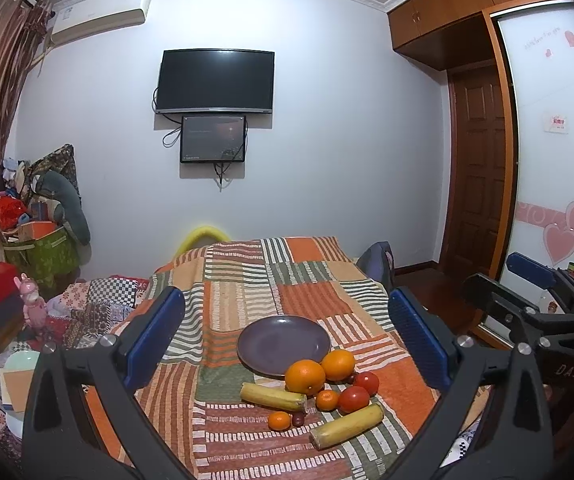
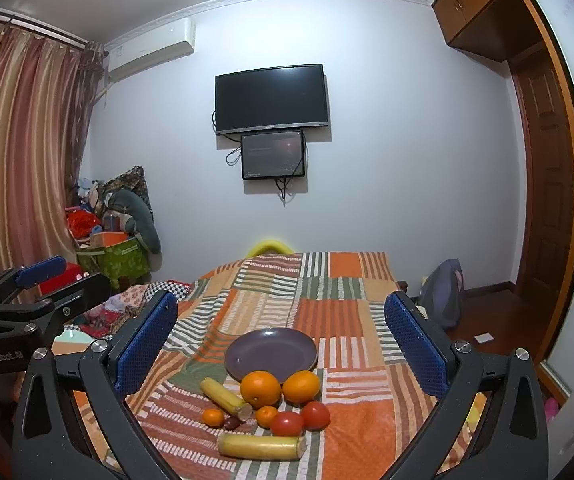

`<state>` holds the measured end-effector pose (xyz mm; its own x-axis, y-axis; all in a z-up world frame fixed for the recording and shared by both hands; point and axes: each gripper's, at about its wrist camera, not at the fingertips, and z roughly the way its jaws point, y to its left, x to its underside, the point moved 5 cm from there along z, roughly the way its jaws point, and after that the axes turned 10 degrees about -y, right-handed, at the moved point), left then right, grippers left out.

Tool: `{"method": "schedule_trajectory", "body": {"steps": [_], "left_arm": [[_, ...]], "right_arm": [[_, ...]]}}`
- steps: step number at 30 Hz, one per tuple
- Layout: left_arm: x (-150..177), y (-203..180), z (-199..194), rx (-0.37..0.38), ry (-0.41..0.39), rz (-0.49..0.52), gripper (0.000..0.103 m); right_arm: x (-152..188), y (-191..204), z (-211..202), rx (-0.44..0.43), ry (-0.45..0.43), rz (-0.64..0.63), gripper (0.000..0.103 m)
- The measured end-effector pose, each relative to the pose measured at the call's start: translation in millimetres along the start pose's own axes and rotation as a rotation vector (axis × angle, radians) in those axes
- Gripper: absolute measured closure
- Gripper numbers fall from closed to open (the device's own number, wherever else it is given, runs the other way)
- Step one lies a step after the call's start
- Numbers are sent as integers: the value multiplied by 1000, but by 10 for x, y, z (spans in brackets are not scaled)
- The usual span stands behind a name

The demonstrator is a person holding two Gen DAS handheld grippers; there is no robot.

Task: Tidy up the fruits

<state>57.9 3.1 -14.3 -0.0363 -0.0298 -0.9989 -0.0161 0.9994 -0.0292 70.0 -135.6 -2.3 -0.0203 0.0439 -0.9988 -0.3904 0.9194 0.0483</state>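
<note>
An empty purple plate (image 1: 279,342) (image 2: 267,350) sits on a striped patchwork cloth (image 1: 247,292) (image 2: 339,312). In front of it lie two large oranges (image 1: 305,376) (image 2: 260,388), two tomatoes (image 1: 353,399) (image 2: 287,423), two small tangerines (image 1: 279,420) (image 2: 213,417), two yellow banana pieces (image 1: 347,426) (image 2: 261,446) and small dark red fruits (image 1: 297,419) (image 2: 231,423). My left gripper (image 1: 287,336) is open and empty, above and short of the fruit. My right gripper (image 2: 281,340) is open and empty too; it shows at the right of the left wrist view (image 1: 527,288).
The clothed surface drops off at its left and right edges. Cluttered boxes and cushions (image 1: 43,240) stand at the left. A wardrobe (image 1: 559,160) and door (image 1: 483,168) are at the right. A TV (image 1: 215,80) hangs on the far wall.
</note>
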Motion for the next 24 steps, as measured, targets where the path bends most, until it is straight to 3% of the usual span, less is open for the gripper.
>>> {"method": "schedule_trajectory", "body": {"steps": [24], "left_arm": [[22, 31, 30, 1, 5, -1, 0]], "right_arm": [[-28, 33, -12, -6, -9, -14, 0]]}}
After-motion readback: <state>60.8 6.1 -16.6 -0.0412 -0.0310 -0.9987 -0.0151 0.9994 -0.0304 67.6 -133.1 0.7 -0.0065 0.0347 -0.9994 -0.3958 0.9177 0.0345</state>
